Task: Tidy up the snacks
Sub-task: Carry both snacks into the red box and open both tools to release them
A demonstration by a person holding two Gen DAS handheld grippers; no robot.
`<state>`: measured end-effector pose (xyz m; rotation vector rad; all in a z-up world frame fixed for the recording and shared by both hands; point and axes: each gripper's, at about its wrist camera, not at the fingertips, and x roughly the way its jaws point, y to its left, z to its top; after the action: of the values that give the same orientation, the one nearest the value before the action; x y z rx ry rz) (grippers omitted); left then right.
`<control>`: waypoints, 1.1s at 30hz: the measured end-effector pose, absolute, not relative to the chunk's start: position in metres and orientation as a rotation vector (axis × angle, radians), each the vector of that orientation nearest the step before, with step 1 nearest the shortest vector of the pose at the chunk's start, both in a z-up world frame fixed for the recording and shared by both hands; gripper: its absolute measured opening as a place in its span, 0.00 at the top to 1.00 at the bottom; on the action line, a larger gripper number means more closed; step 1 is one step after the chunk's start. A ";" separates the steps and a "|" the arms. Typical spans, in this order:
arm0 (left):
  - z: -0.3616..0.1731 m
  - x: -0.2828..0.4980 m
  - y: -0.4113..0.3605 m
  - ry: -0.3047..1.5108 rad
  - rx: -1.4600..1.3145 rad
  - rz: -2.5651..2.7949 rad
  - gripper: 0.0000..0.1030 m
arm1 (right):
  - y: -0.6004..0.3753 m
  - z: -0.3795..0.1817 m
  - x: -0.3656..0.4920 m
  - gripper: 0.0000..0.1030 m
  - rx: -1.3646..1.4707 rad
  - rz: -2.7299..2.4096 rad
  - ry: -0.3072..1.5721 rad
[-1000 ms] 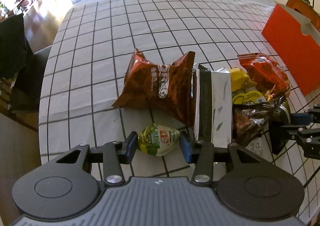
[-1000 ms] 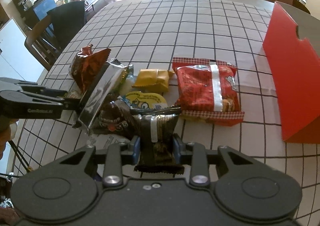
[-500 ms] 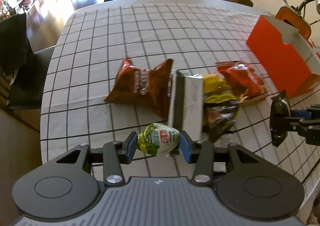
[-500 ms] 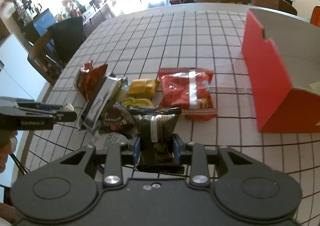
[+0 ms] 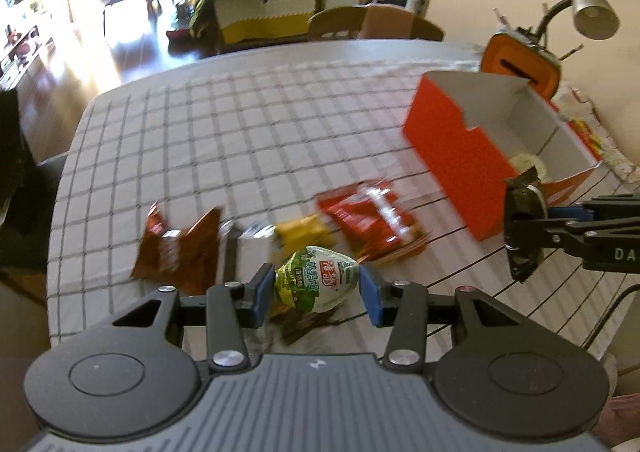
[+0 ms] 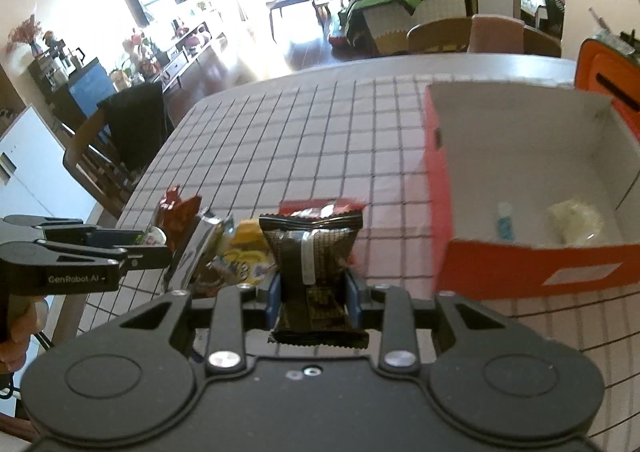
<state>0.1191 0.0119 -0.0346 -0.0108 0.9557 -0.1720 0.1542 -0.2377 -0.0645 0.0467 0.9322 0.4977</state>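
Pinching an egg-shaped green-and-white snack packet (image 5: 316,279) at its two ends, the left claw (image 5: 317,289) holds it clear of the desk (image 5: 248,123), on the near left of the orange box (image 5: 452,155). The packet is glossy, with red print on its label. The right claw (image 6: 313,292) is pressed tight on a dark brown wrapped snack (image 6: 311,252), upright, with crimped ends and a pale seam down its middle; it hangs off the desk too, just left of the box's near corner.

Orange box: one, open-topped, white inside, its near wall notched. Two items lie on its floor, a pale crumpled packet (image 6: 574,220) and a small blue-and-white item (image 6: 505,221); most of the floor is bare.

Left of the box, on the checked cloth, a loose cluster lies near the desk's front edge. Counted there: one red packet (image 5: 370,211) nearest the box, one yellow packet (image 5: 304,230), one silver packet (image 5: 250,248), one crumpled red-brown bag (image 5: 176,252) farthest out. More wrappers lie beneath the claws, too blurred to count.

Beyond the cluster the cloth runs bare to the desk's far rounded edge. One orange case (image 5: 520,63) stands past the box's far end.
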 end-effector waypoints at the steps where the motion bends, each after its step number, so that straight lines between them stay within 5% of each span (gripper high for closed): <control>1: -0.031 0.121 0.005 0.948 -0.007 -0.179 0.57 | -0.243 -0.061 0.156 0.70 0.047 0.492 0.927; 17: 0.002 0.172 -0.119 0.873 0.068 -0.266 0.57 | -0.330 -0.036 0.206 0.70 0.035 0.414 0.856; 33: -0.027 0.236 -0.226 0.944 0.137 -0.292 0.57 | -0.399 -0.065 0.266 0.70 0.027 0.311 0.914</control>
<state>0.2362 -0.2257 -0.0266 0.1373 0.9436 -0.2923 0.2656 -0.3993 -0.0645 0.0271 0.9137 0.3114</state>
